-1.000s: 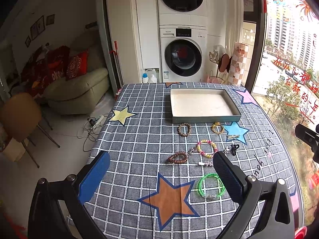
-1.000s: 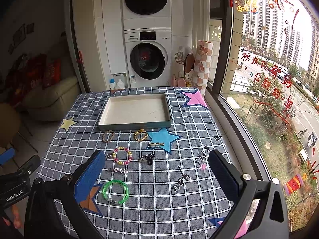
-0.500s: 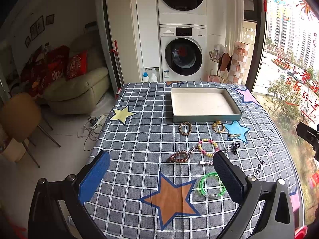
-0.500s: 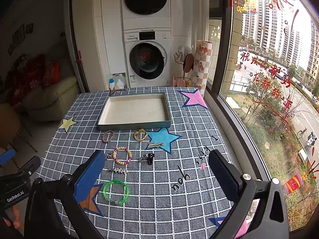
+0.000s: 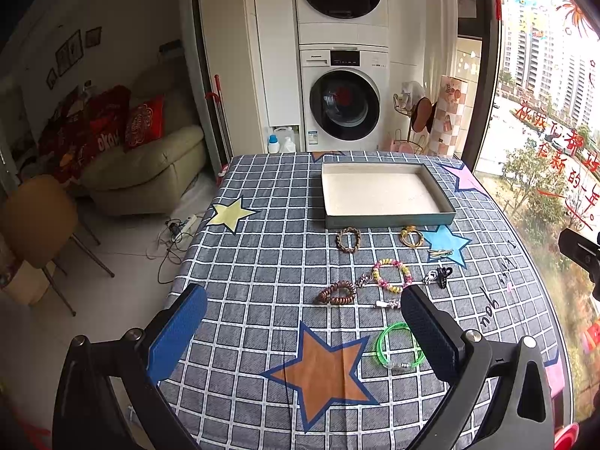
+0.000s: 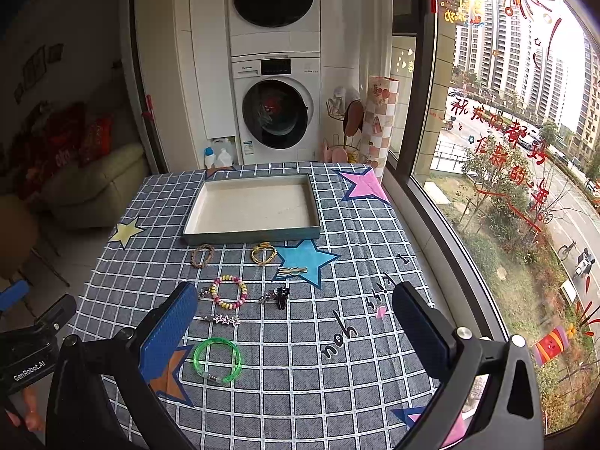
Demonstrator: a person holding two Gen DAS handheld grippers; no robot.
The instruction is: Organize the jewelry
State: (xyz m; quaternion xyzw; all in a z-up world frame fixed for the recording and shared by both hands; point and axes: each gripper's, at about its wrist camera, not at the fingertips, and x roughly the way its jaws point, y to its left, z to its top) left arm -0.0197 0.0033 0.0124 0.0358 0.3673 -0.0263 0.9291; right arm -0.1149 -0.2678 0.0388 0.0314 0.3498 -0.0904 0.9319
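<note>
A shallow grey-blue tray [image 5: 390,220] [image 6: 251,235] with a pale floor stands empty at the far side of the checked tablecloth. In front of it lie several pieces: a braided brown bracelet [image 5: 348,239] [image 6: 202,255], a gold ring-shaped piece [image 5: 411,236] [image 6: 264,253], a gold hair clip [image 6: 291,271], a pink-and-yellow bead bracelet [image 5: 392,276] [image 6: 228,291], a brown coil hair tie [image 5: 336,293], a black clip [image 6: 280,296], a star clip [image 6: 223,319] and a green bangle [image 5: 397,345] [image 6: 217,359]. My left gripper [image 5: 303,333] and right gripper [image 6: 294,333] hover open above the near table, holding nothing.
Stacked washing machines [image 5: 343,97] stand beyond the table's far edge. A large window [image 6: 506,131] runs along the right side. A sofa [image 5: 142,165] and a chair [image 5: 37,221] are on the floor to the left.
Both views have drifted very slightly; the jewelry and the tray lie where they were, and both grippers remain open.
</note>
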